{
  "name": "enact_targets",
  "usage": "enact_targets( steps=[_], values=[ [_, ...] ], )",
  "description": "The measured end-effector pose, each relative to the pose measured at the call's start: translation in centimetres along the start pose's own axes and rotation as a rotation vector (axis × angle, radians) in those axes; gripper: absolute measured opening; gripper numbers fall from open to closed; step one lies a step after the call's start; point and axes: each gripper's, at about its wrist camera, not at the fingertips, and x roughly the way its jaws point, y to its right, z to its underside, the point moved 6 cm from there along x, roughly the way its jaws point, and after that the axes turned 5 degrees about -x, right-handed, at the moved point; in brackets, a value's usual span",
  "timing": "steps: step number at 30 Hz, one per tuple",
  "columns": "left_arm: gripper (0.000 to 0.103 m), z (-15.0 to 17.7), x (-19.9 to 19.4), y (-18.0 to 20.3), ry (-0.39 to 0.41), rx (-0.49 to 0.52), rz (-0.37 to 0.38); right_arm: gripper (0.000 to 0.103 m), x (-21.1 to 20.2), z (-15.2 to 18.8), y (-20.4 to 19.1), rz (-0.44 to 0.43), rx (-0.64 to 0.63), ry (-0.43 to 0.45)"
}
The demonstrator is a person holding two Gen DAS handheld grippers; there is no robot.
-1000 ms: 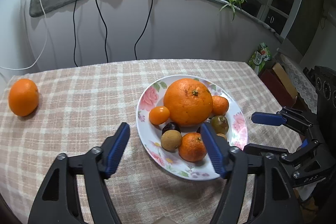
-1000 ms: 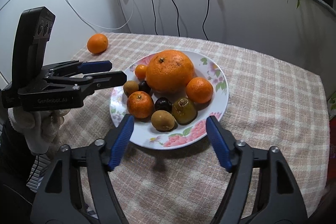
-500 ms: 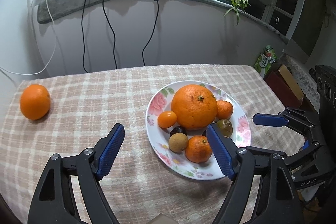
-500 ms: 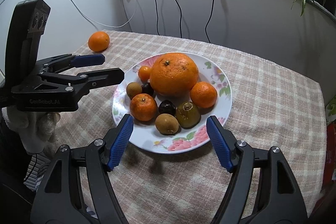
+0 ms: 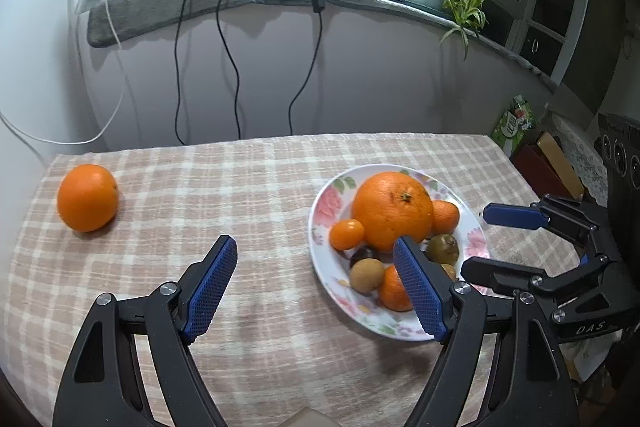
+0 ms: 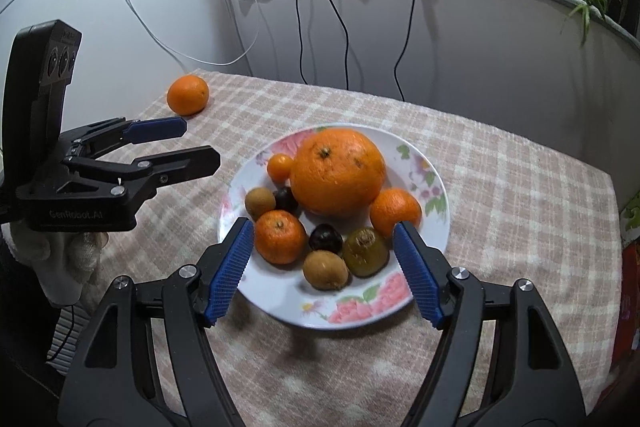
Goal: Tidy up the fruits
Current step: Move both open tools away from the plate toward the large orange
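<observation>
Round glossy fruits [image 6: 338, 173] crowd floral plate [image 6: 438, 223].

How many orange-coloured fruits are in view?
5: a large one, a tiny one and two mandarins on the plate; one orange alone on the tablecloth. Others may be hidden.
</observation>
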Motion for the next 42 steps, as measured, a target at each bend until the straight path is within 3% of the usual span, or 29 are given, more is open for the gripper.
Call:
enact_targets(
  steps=[25,42],
  values=[
    [0.081,-0.6,-2.2,-7.5,0.041,-0.086,-0.078,0.075,4.9,-6.6,-4.5,-0.07,-0.032,-0.016],
    [0.081,-0.8,-2.4,-15.7,0.05,-0.216,-0.122,0.075,10.5,-11.8,-9.0,-0.175,-0.023,-0.043]
  ],
)
